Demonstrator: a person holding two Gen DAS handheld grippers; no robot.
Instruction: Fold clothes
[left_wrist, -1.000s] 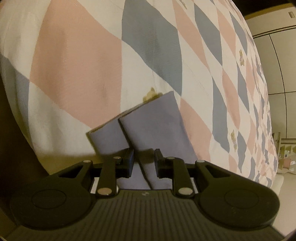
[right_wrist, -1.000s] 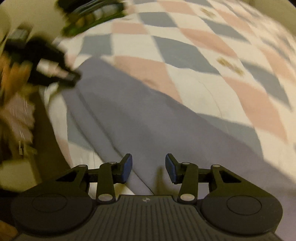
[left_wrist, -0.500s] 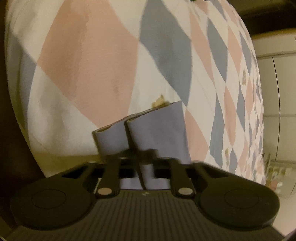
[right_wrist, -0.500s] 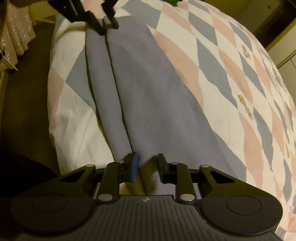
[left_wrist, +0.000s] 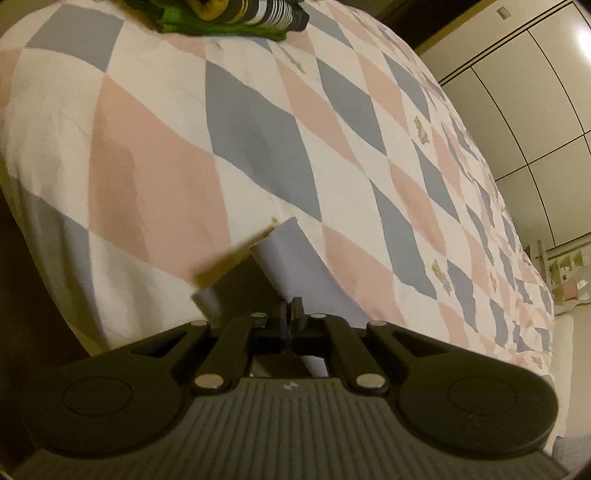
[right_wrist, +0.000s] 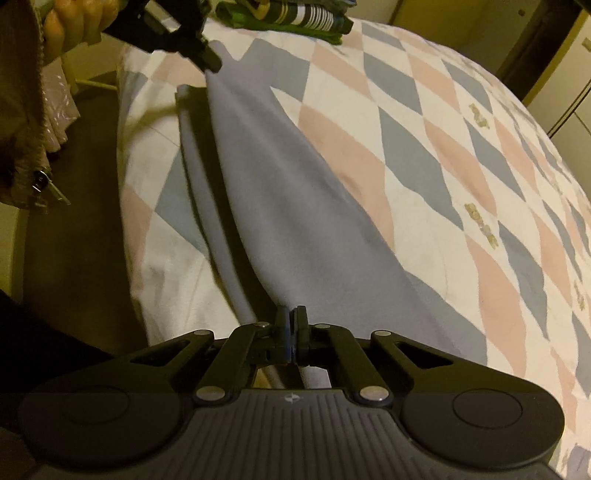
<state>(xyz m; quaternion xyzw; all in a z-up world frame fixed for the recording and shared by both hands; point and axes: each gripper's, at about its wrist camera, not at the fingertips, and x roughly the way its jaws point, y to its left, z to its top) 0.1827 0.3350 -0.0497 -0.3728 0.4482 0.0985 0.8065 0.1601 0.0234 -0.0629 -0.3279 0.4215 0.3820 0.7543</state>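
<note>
A long lavender-grey garment (right_wrist: 295, 206) lies lengthwise along the near edge of a bed with a diamond-patterned quilt (right_wrist: 461, 155). My right gripper (right_wrist: 291, 325) is shut on its near end, the cloth pinched between the pads. At the far end, my left gripper (right_wrist: 210, 62), held in a hand (right_wrist: 74, 22), is shut on the other end and lifts it off the quilt. In the left wrist view the left gripper (left_wrist: 290, 308) pinches the garment (left_wrist: 291, 254), whose edge hangs raised above the quilt (left_wrist: 258, 129).
A stack of folded clothes (right_wrist: 288, 14), green and striped, sits at the far end of the bed and shows as folded clothes (left_wrist: 229, 14) in the left wrist view. Dark floor (right_wrist: 74, 221) runs along the bed's left side. Wardrobe doors (left_wrist: 517, 92) stand behind the bed.
Both grippers went from open to shut on the garment's two ends. The left end has lifted off the quilt, and the cloth now stretches between the two grippers.
</note>
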